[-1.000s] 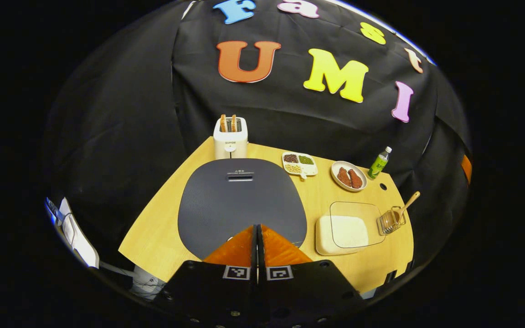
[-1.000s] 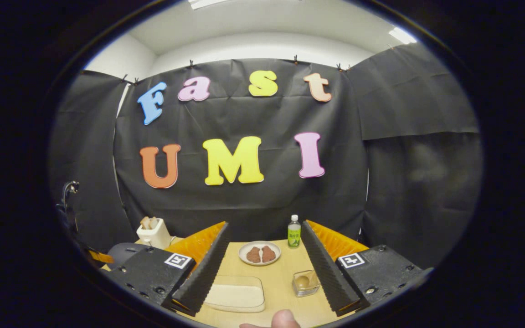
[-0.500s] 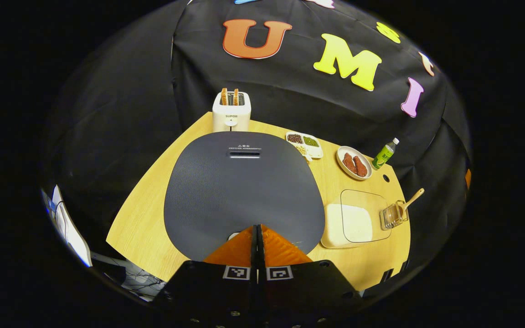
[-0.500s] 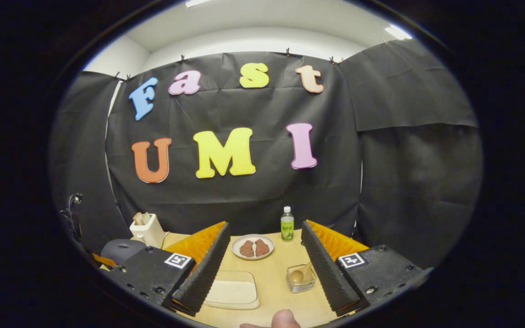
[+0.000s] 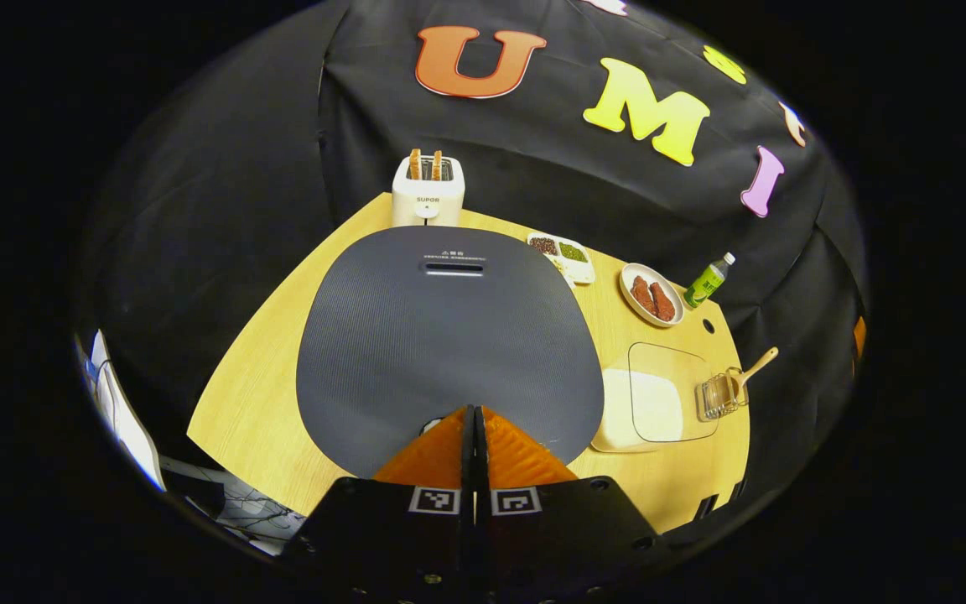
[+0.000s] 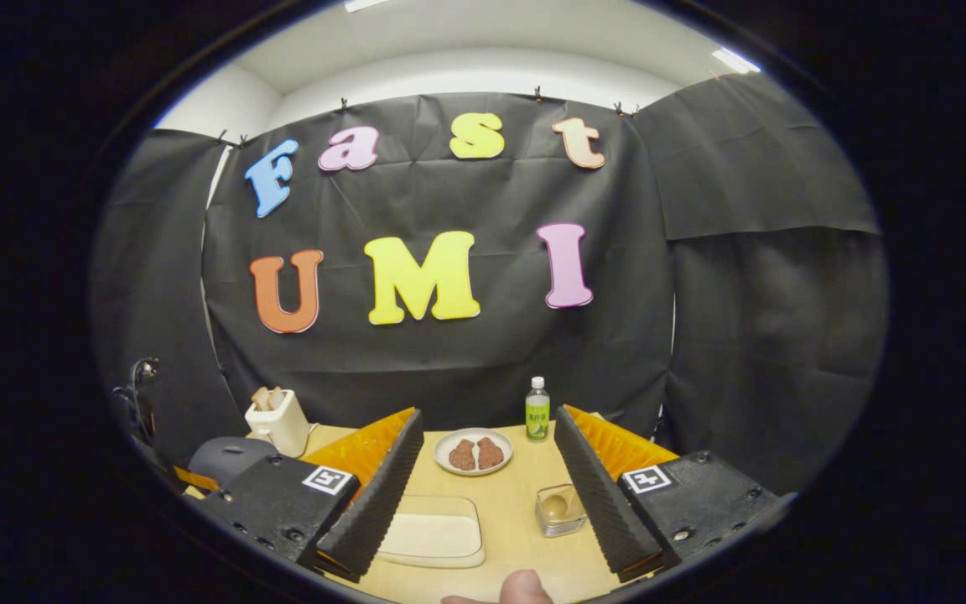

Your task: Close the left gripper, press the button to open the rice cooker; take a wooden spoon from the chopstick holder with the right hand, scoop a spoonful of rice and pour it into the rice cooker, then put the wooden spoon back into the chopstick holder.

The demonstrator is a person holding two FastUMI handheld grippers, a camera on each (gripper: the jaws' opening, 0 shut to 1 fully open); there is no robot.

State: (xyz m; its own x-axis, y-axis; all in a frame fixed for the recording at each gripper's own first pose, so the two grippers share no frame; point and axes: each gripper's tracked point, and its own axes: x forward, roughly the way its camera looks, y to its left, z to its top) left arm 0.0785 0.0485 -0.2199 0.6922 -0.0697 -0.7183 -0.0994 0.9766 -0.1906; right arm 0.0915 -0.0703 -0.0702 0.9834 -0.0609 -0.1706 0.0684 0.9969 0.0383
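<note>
Left gripper (image 5: 475,411) pressed together over rice cooker (image 5: 449,335), possibly touching, right gripper (image 6: 487,478) spread

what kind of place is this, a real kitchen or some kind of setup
Most likely a staged kitchen booth: black cloth walls around a wooden table set with a rice cooker, a toaster and a tray of rice.

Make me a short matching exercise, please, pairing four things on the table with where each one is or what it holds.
Things:
1 toaster
2 wooden spoon
3 rice cooker
4 round plate

Descriptions:
A lid down, below the shut left hand-held gripper
B standing in the chopstick holder
C two slices sticking up
D two brown pieces

Pairs: 1-C, 2-B, 3-A, 4-D
</note>
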